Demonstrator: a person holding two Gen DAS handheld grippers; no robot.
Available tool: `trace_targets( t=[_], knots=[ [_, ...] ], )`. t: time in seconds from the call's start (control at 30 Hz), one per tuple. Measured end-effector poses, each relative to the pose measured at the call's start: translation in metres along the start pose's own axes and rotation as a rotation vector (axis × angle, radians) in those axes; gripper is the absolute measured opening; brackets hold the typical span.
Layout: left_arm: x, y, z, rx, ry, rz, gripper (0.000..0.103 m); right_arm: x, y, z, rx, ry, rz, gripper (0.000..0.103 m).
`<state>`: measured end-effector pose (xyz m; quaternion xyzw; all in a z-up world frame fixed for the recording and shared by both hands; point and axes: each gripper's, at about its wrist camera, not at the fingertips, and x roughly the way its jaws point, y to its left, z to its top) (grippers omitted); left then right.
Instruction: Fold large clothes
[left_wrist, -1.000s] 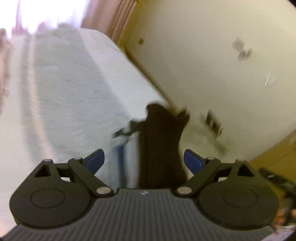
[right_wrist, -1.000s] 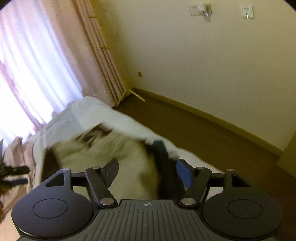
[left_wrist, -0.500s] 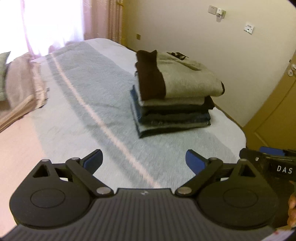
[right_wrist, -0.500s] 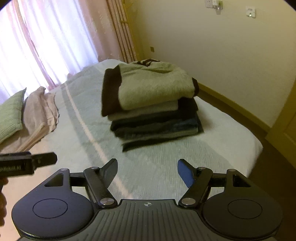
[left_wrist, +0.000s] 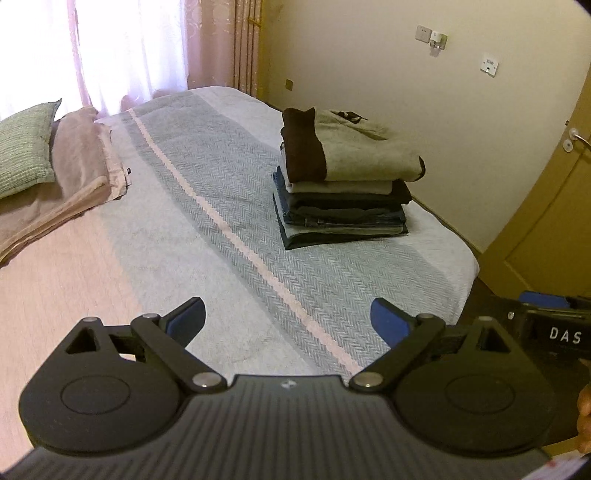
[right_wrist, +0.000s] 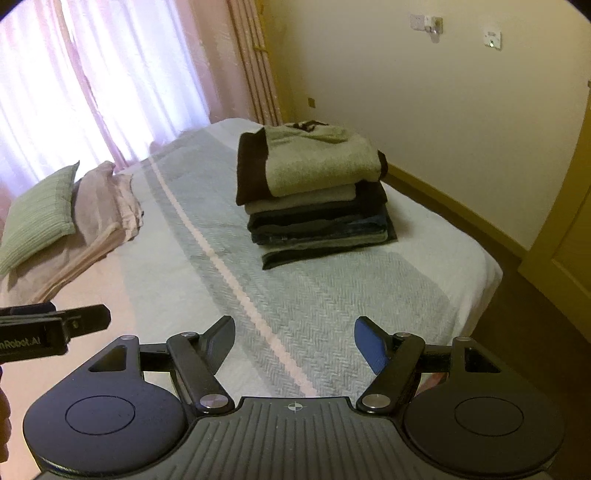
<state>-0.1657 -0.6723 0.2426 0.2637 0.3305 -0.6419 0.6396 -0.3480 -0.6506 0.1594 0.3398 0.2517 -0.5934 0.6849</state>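
Left wrist view: neat stack of folded clothes, grey-green knit with dark brown band uppermost (left_wrist: 343, 173), at 1 o'clock on pale herringbone bedspread (left_wrist: 229, 236), squared presumably for storage. Folded pink blanket (left_wrist: 70, 184) at 10 o'clock. Left gripper (left_wrist: 287, 317) and right gripper (right_wrist: 294, 338): jaws wide apart, holding and touching nothing.

A stack of folded clothes (left_wrist: 340, 192) is topped by a pale grey-green garment with a dark brown band, above layers of beige, black, denim blue and dark grey. The bedspread (left_wrist: 229, 236) beneath is pale grey-green herringbone weave with a thin pink stripe, white along its far edge. A ribbed green pillow (left_wrist: 22, 147) rests on folded dusty-pink bedding (left_wrist: 74, 177); both grippers are black with blue finger pads (left_wrist: 386, 319)
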Motion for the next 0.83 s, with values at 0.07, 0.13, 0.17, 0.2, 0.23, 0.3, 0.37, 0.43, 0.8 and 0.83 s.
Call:
trace_targets(
  t=[0.07,0.13,0.17,0.2,0.23,0.3,0.37,0.43,0.8,0.83],
  knots=[
    [-0.004,-0.004,-0.003,-0.009,-0.004,-0.001,0.094,-0.006,-0.001,-0.001,-0.015,-0.005,0.008,0.069],
    [-0.008,-0.010,-0.006,-0.013,-0.008,0.001,0.094,-0.011,-0.004,-0.004,-0.025,-0.008,0.012,0.069],
    [-0.010,-0.013,-0.007,-0.012,-0.010,0.002,0.094,-0.013,-0.006,-0.005,-0.025,-0.009,0.016,0.069],
    [-0.011,-0.016,-0.008,-0.012,-0.012,0.003,0.094,-0.015,-0.008,-0.006,-0.026,-0.010,0.019,0.069],
    [-0.013,-0.019,-0.009,-0.013,-0.014,0.003,0.094,-0.017,-0.010,-0.006,-0.026,-0.013,0.020,0.069],
    [-0.017,-0.025,-0.011,-0.012,-0.021,0.005,0.095,-0.021,-0.016,-0.007,-0.026,-0.020,0.025,0.069],
    [-0.020,-0.030,-0.013,-0.014,-0.025,0.007,0.094,-0.026,-0.020,-0.007,-0.027,-0.025,0.033,0.069],
    [-0.023,-0.036,-0.015,-0.011,-0.034,0.009,0.095,-0.030,-0.023,-0.008,-0.033,-0.032,0.040,0.069],
    [-0.029,-0.062,-0.023,-0.014,-0.049,0.029,0.095,-0.042,-0.043,-0.010,-0.045,-0.041,0.067,0.069],
    [-0.030,-0.064,-0.023,-0.016,-0.049,0.029,0.095,-0.043,-0.045,-0.010,-0.046,-0.041,0.070,0.069]
  ],
)
